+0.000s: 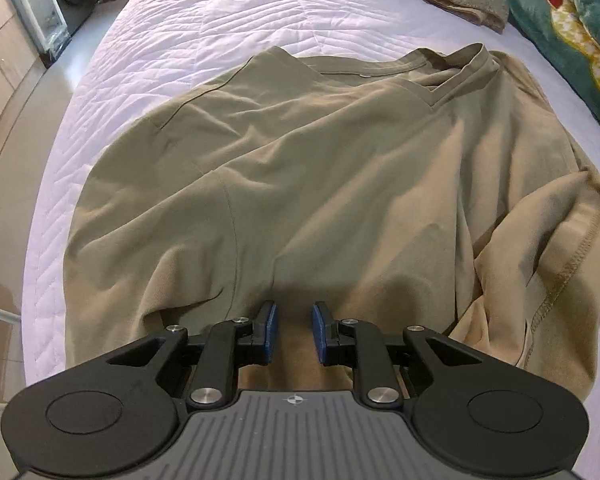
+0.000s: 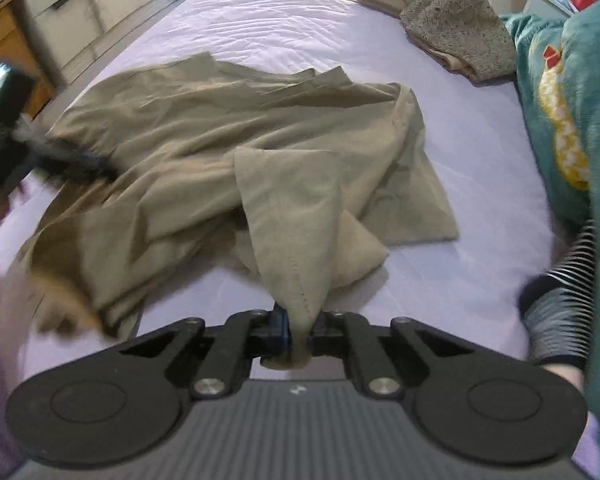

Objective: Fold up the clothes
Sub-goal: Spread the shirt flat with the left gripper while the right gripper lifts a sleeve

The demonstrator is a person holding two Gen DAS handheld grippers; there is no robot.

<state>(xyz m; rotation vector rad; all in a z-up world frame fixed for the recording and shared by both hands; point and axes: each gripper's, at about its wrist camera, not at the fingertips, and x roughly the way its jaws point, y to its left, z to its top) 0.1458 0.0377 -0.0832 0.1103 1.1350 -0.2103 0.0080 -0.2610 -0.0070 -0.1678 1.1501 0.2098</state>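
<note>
A khaki V-neck T-shirt [image 1: 320, 168] lies rumpled on the white quilted bed [image 1: 204, 20], collar at the far side. My left gripper [image 1: 294, 330] hovers low over its near part. The blue pads stand a little apart, and only the cloth beneath shows in the gap. In the right wrist view my right gripper [image 2: 296, 338] is shut on a stitched edge of the T-shirt [image 2: 204, 152], and the cloth rises from the bed to the pads in a cone. That lifted hem [image 1: 560, 264] shows at the right of the left wrist view. The left gripper [image 2: 72, 162] appears blurred at the left.
A folded speckled knit [image 2: 456, 20] on tan clothes lies at the far right of the bed. A teal patterned blanket [image 2: 560, 120] runs along the right side. A striped sleeve [image 2: 560, 292] reaches in at the right. Floor and cabinets [image 1: 4, 60] lie past the bed's left edge.
</note>
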